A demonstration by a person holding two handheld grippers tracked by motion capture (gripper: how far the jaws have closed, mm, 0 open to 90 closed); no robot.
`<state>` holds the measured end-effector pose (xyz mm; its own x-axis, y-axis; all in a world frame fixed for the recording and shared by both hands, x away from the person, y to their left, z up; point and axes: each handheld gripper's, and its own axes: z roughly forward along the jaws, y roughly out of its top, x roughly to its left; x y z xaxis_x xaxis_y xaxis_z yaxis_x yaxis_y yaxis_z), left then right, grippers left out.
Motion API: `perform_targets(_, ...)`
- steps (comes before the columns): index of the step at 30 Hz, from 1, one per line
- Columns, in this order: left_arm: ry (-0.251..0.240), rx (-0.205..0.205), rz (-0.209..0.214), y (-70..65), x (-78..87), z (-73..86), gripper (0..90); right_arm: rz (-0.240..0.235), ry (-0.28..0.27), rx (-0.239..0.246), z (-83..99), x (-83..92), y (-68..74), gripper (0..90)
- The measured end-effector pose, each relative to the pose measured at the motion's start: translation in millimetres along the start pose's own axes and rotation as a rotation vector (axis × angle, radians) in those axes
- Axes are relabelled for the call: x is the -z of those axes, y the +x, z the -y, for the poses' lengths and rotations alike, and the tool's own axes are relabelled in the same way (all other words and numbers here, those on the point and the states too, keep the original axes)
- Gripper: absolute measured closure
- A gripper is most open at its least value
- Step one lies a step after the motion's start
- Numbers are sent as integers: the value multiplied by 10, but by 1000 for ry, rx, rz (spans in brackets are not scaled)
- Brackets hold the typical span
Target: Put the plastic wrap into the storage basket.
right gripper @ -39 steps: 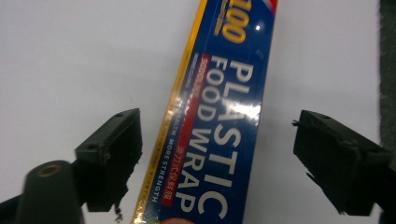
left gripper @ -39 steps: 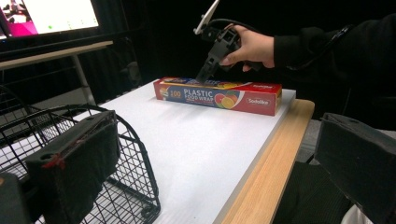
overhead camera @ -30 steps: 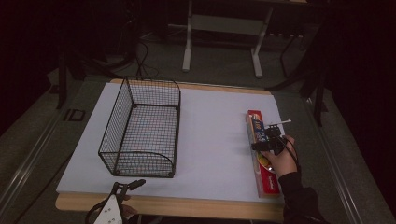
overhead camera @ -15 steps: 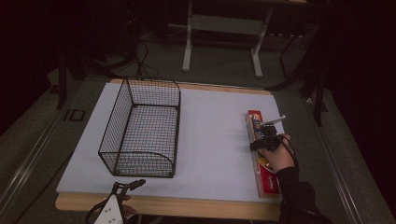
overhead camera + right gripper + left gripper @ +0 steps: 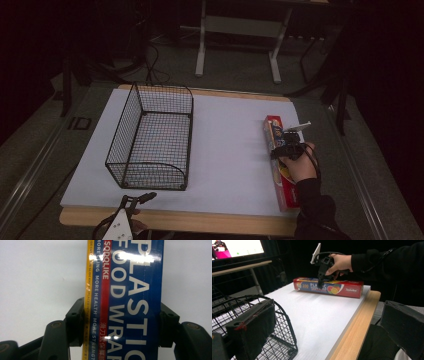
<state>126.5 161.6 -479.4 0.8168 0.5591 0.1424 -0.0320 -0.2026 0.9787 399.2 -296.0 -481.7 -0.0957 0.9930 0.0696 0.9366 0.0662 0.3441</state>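
**A:** What was the setting?

**B:** A dark room, with one wooden table [image 5: 170,220] under one white sheet [image 5: 230,145]. Metal stand legs stood on the floor behind it.

**A:** And how many things lay on the sheet?

**B:** Two. One wire basket [image 5: 152,137] stood on the left half, open at the top. One long box [image 5: 282,165] of plastic food wrap, red and blue, lay flat along the sheet's right edge, well apart from the basket.

**A:** How many grippers?

**B:** Two, one in each hand. The right gripper [image 5: 287,150] pointed down onto the box, near its middle. Its jaws had just been closing, and in the right gripper view one jaw pressed each long side of the box, so it was clamped on the box. The box lay on the sheet, not lifted.

**A:** The left one?

**B:** The left gripper [image 5: 131,205] sat at the table's near edge, just in front of the basket. Its jaws stood wide apart with nothing between them.
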Motion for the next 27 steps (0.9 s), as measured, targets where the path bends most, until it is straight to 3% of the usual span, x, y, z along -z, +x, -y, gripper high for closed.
perform_targets(9, 1, -1, -2, 1, -4, 0, 7, 16, -61, 3, -126, 304, -7, 390)
perform_targets(14, 1, 0, -3, 7, -5, 2, 7, 21, -73, 9, -172, 376, 41, 390)
perform_targets(27, -3, 3, -1, 3, 3, 0, 7, 8, -111, 81, -368, 588, 458, 392)
